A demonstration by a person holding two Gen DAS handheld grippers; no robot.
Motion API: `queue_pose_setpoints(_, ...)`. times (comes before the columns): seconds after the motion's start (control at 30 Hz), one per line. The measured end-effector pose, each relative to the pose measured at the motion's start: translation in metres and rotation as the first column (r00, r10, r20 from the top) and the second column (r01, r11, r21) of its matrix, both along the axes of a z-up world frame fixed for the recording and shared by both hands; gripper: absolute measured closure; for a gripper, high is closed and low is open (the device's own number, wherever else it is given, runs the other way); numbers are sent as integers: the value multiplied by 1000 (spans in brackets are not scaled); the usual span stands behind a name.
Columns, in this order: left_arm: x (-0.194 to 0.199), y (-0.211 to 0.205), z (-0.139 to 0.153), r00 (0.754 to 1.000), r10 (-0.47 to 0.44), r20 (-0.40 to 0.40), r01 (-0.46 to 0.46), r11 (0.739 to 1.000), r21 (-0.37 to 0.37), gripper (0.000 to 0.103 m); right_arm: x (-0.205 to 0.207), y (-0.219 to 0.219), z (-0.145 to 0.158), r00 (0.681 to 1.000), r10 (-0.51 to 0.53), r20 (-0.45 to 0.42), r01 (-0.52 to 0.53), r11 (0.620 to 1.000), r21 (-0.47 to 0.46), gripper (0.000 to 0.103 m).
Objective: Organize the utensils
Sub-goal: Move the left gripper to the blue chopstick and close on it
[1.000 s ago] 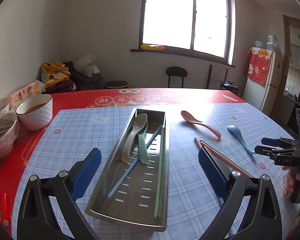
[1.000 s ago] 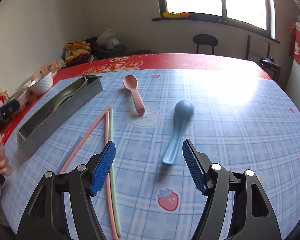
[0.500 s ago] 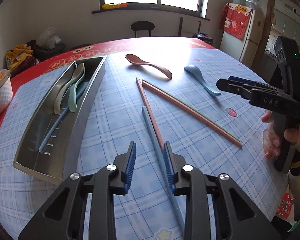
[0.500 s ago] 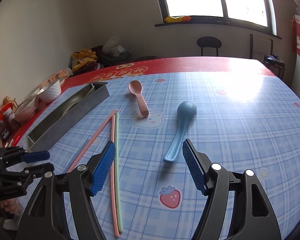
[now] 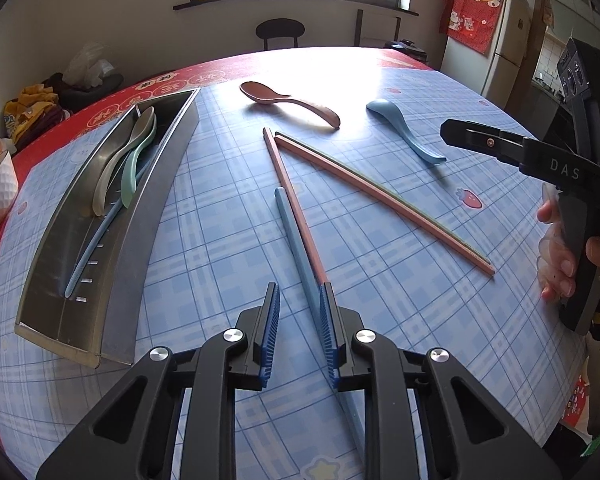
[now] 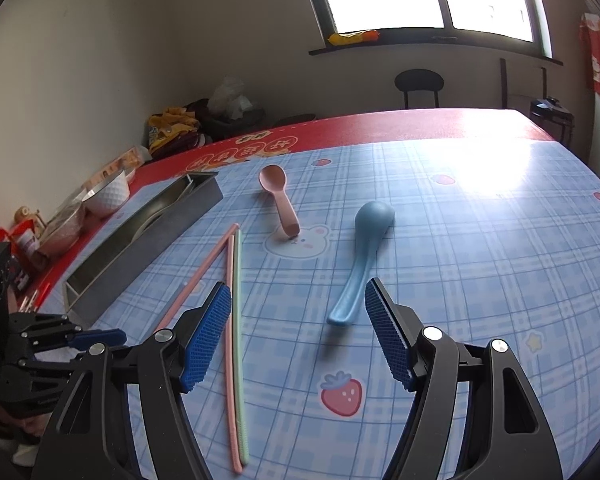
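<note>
Half the blue chopstick (image 5: 296, 240) hidden.

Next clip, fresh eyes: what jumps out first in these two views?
The left gripper, low in its own view, has just been closing around a blue chopstick lying beside a pink chopstick on the blue checked tablecloth. To the left sits a metal tray already holding spoons. In the right view, the open right gripper hovers by a blue spoon.

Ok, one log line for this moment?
left gripper: jaws just closing, long blue chopstick between, ungripped | right gripper: open, blue soup spoon ahead
</note>
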State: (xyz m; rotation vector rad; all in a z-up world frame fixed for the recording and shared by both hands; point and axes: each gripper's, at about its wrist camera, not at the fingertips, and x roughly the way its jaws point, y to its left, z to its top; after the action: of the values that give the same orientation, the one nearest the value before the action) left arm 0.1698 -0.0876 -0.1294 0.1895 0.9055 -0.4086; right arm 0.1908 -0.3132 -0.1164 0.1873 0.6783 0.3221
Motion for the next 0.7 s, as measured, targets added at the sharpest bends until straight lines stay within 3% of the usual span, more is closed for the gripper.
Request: queue_pose_setpoints(0.7, 9, -6, -6, 999, -10, 40, 9, 999, 44, 84, 4, -1, 0, 1000, 1, -22, 0, 1000, 12, 36)
